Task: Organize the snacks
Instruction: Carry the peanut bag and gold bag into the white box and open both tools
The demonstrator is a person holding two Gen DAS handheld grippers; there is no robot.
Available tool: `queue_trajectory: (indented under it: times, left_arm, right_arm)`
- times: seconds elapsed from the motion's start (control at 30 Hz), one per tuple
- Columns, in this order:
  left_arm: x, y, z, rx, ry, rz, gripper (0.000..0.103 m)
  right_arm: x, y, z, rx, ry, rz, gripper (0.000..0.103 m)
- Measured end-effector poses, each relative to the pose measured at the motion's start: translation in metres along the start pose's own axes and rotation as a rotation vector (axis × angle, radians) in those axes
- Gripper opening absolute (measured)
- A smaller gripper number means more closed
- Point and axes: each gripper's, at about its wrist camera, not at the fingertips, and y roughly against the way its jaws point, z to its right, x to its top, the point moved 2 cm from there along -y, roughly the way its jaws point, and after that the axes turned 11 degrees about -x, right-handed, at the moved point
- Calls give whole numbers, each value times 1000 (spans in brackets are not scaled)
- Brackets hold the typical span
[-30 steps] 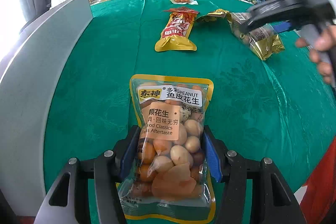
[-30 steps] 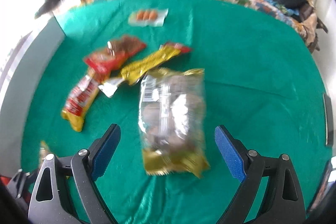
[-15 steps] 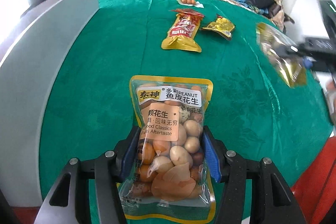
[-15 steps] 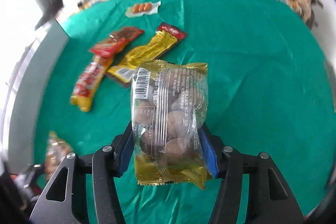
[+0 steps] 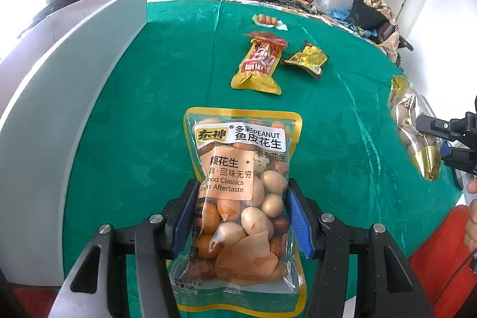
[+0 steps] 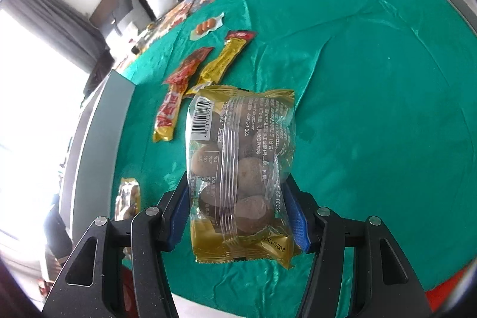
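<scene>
The jaws of the right gripper point(image 6: 238, 216), spread wide around the gold-edged nut packet point(image 6: 241, 169) a second earlier, had clamped on its lower half and carried it clear of the green cloth point(image 6: 372, 124) on the counter. The jaws of the left gripper point(image 5: 241, 216) were unchanged, pinched narrow on the peanut pouch point(image 5: 241, 192), which was also held above the cloth. With the packet gone from the cluster, three snacks were left lying there: a red-and-yellow stick pack point(image 5: 259, 63), a small gold pack point(image 5: 307, 60) just beside it, and a clear sachet of sausages point(image 5: 268, 20) farther back. Both hands being loaded, the likely next step was to set the two bags down together somewhere, perhaps toward the grey board point(image 5: 59, 97) at the left.
</scene>
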Motion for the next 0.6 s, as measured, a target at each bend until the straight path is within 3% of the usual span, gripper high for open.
queue_trajectory:
  times: [0.3, 0.6]
  left_arm:
    - [-1, 18, 0, 24, -5, 26, 56]
    - [0, 24, -3, 55, -18, 32, 56]
  right_arm:
    - [-4, 16, -21, 102, 3, 20, 60]
    - [-6, 13, -40, 103, 42, 10, 60]
